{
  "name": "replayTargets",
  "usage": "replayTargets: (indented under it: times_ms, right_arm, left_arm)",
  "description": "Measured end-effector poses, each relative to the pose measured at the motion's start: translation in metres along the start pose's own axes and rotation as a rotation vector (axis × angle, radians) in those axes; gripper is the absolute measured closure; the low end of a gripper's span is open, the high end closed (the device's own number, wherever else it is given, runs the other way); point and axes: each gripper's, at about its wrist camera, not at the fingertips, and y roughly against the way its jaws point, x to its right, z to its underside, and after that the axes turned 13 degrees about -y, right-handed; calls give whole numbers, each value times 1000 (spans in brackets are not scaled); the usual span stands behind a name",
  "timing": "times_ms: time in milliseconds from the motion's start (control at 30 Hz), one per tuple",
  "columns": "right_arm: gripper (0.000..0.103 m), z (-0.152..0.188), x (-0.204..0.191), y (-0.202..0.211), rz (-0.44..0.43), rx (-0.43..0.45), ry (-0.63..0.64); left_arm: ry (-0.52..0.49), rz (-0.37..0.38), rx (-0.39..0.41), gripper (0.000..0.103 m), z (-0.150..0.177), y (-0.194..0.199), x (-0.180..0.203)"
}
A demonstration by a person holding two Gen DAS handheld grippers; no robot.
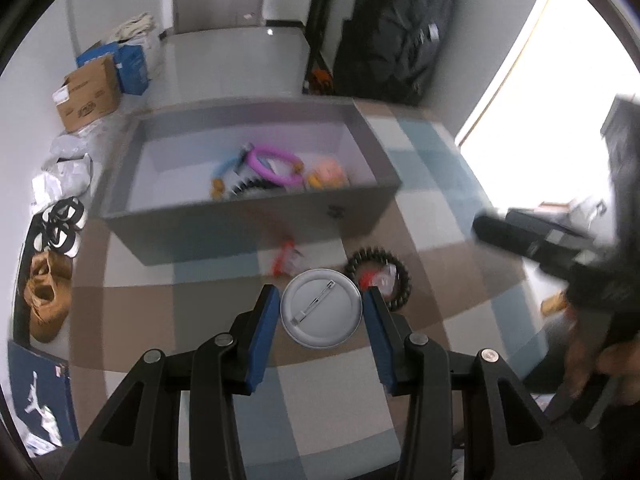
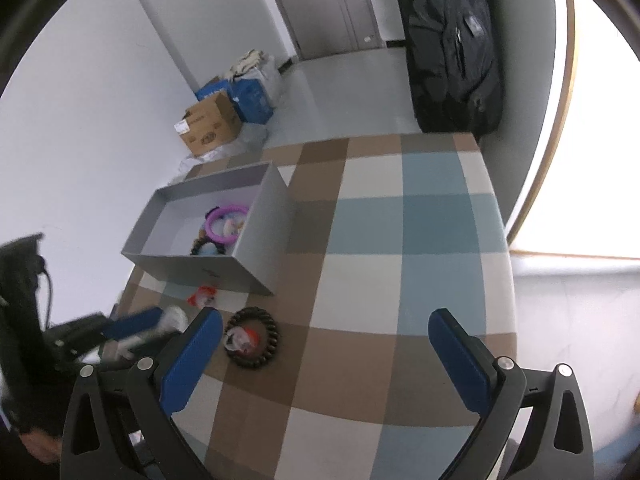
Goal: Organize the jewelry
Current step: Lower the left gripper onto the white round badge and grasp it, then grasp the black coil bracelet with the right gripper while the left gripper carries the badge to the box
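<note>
A round white pin badge (image 1: 321,307) sits back-side up between the blue pads of my left gripper (image 1: 321,310); the pads touch its edges. A dark beaded bracelet (image 1: 380,276) around a small red-and-white packet lies just beyond it; it also shows in the right wrist view (image 2: 252,342). A red-and-white trinket (image 1: 285,261) lies before the grey box (image 1: 248,222), which holds a purple ring (image 1: 272,164), a dark bracelet and other pieces. My right gripper (image 2: 326,344) is open and empty over the checked tablecloth (image 2: 380,240).
The grey box (image 2: 256,260) stands at the table's left side. Cardboard and blue boxes (image 2: 210,124) and shoes (image 1: 48,300) are on the floor. A black bag (image 2: 452,40) stands behind the table. The right gripper appears blurred in the left wrist view (image 1: 532,236).
</note>
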Motion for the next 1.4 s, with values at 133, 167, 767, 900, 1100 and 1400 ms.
replayTargets:
  times_ms: [133,167,767,900,1100,1400]
  right_arm:
    - [0,5,-5,-10,5,-37,23]
    - [0,8,-9,-14,1,-48,39]
    - [34,38,-68,-57,50,-143,299]
    - [45,39,-72,-62,73,-142,317]
    - [56,45,-79,-63,108,-126,372]
    - [59,40,-76,-53,83,-111,342]
  left_arm:
    - [59,24,73,66,-5,18,-12]
    - [74,30,85,66,-7,21,-17]
    - [304,162,172,66,-10,30,-66]
    - [312,157,162,66,-9,26,-70]
    - [327,159,165,66,-7,28,-75]
    - [320,165,170,66,-6,28,-72]
